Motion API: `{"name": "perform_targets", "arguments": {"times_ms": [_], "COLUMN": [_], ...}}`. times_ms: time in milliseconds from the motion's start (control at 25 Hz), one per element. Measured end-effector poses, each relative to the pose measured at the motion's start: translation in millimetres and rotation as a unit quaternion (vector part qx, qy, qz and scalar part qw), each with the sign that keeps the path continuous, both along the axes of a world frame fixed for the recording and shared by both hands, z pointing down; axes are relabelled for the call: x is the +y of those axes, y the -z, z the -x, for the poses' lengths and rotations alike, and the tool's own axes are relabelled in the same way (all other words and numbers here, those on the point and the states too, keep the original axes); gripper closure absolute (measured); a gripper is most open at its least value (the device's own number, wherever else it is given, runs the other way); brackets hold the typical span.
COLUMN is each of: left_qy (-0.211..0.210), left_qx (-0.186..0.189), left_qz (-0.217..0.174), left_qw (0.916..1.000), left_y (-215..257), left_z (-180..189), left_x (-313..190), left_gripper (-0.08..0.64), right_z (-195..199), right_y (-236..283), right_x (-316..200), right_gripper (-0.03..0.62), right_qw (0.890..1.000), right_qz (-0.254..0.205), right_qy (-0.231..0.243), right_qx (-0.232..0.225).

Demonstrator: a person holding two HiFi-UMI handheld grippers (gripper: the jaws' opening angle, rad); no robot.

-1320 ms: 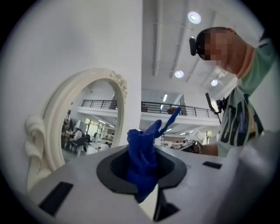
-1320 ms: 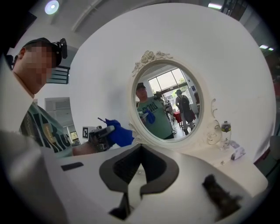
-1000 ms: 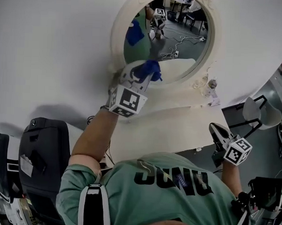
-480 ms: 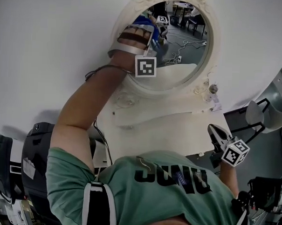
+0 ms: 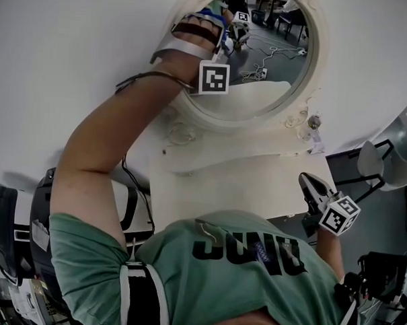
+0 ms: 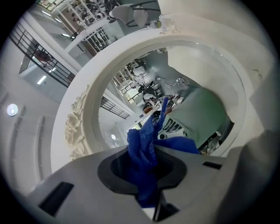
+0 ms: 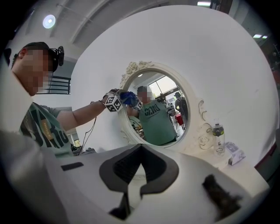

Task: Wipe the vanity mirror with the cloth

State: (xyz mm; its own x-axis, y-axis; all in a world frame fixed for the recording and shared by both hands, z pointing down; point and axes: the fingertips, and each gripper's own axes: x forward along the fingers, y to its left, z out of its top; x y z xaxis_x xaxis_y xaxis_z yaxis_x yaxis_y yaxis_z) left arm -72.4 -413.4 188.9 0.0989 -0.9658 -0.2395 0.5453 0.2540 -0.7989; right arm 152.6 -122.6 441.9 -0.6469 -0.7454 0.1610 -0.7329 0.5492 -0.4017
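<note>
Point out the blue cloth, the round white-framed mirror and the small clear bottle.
Blue cloth (image 6: 142, 153): left gripper view, the bunched middle of the fabric.
Round white-framed mirror (image 7: 157, 109): right gripper view, middle of the glass.
Small clear bottle (image 7: 218, 139): right gripper view, its body, below the cap.

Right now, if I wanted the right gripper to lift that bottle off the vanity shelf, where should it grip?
Probably best across the bottle's clear body, below the dark cap, coming in level from the front. It stands upright, with the mirror frame behind it and a small box close at its right, so a side approach looks crowded.
</note>
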Motion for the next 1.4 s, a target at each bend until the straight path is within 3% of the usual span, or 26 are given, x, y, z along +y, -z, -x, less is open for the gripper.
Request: {"name": "perform_targets", "arguments": {"times_ms": [280,640,840,1080,1400], "left_qy": [0.043,0.128,0.155,0.152,0.132], "left_qx": [-0.05,-0.092,-0.078,-0.024,0.009], "left_qz": [0.02,0.114,0.204,0.336,0.407], "left_qw": [0.9976,0.9809,0.9636,0.9293,0.904], "left_y": [-17,-99,-189,-324,-434], "left_z": [20,75,77,53,-29], "left_x": [3,20,15,20,7], "left_gripper": [0.486,0.486,0.486,0.488,0.489], "right_z": [8,29,25,23,15], "right_y": [-1,0,-16,-22,-28], "right_x": [-11,-13,-26,-23,-23], "right_gripper": [0.588,0.588,0.588,0.588,0.588], "right_qw": [1.0,0.999,0.998,0.998,0.997], "right_qz": [0.005,0.018,0.031,0.046,0.063], "right_qy": [0.018,0.043,0.05,0.044,0.028], "right_qx": [0.004,0.008,0.012,0.016,0.024]}}
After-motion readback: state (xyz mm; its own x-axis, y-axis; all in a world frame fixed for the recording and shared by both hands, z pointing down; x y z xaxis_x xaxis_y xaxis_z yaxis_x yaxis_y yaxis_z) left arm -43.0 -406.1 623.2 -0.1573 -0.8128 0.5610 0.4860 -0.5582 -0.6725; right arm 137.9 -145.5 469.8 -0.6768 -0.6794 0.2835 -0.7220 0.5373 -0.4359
